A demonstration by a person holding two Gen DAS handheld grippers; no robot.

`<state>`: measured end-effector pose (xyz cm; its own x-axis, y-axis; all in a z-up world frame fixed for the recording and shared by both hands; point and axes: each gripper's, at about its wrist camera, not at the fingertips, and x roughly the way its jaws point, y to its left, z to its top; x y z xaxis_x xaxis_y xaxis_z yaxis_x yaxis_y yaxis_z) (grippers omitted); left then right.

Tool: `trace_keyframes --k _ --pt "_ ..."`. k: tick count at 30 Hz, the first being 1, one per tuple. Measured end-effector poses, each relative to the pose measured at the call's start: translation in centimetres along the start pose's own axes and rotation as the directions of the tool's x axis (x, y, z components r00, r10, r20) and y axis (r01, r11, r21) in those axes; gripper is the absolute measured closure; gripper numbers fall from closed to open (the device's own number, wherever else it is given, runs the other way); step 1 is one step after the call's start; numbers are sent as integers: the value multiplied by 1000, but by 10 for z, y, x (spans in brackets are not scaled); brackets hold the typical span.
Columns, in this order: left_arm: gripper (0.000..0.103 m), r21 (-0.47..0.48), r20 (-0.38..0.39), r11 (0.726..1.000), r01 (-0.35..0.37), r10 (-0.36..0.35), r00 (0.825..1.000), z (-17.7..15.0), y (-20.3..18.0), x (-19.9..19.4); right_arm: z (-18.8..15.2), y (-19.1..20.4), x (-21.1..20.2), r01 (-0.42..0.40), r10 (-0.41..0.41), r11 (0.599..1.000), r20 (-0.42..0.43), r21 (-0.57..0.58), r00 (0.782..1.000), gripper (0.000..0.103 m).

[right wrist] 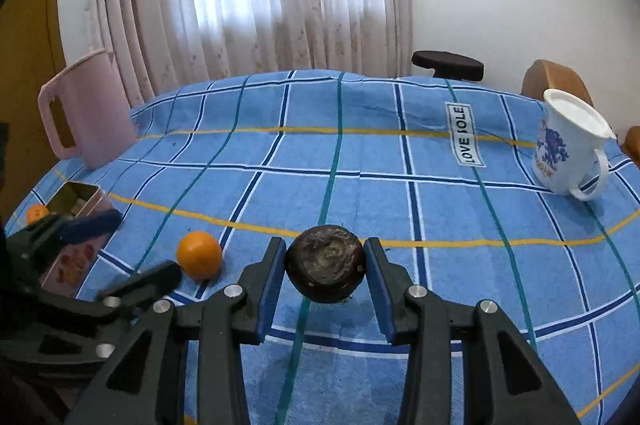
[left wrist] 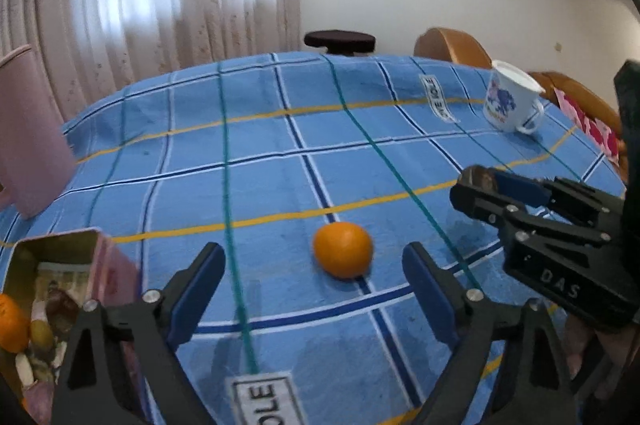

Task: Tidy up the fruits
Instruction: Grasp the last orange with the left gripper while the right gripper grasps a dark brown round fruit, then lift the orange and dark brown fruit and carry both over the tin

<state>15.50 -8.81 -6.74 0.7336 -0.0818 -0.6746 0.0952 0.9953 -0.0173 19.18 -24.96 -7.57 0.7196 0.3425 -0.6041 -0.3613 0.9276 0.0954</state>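
The pink jug point(left wrist: 28, 129) was cropped at the left edge; the tin's point(left wrist: 52, 265) blurred contents, beyond an orange point(left wrist: 12, 323), stayed unidentifiable.

A round orange point(left wrist: 343, 255) lies on the blue checked cloth. A dark brown, wrinkled round fruit point(right wrist: 325, 269) is raised above it. Another orange point(left wrist: 12, 325) sits in the pink tin point(left wrist: 116, 265).

Both black grippers have blue-padded fingers point(right wrist: 267, 299) and silver screws (one housing reads "DAS").
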Motion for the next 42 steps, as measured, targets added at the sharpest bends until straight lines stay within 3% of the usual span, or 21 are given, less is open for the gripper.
trace_keyframes --k 5,7,9,10,16,23,42 --pt "35 -15 -77 998 57 -58 995 3 -4 23 -2 0 4 -15 15 1000 -16 4 1000 61" --pt "52 -32 -118 996 82 -86 989 4 -3 33 -2 -2 5 -19 19 1000 -20 11 1000 61" --pt "55 -57 -131 993 106 -113 985 4 -2 37 -2 -2 5 -21 21 1000 -19 12 1000 61" --pt "62 -61 -127 992 112 -119 985 4 -2 37 -2 -1 5 -22 22 1000 -20 9 1000 61" --pt "62 -59 -110 992 112 -118 987 4 -2 33 -3 -3 4 -37 37 999 -14 12 999 61" --pt "62 -27 -33 996 83 -84 996 5 -5 18 -3 0 -6 -55 55 998 31 -2 998 61" --pt "62 -53 95 997 48 -43 995 3 3 -6 -4 3 -22 -65 68 997 115 -31 991 61"
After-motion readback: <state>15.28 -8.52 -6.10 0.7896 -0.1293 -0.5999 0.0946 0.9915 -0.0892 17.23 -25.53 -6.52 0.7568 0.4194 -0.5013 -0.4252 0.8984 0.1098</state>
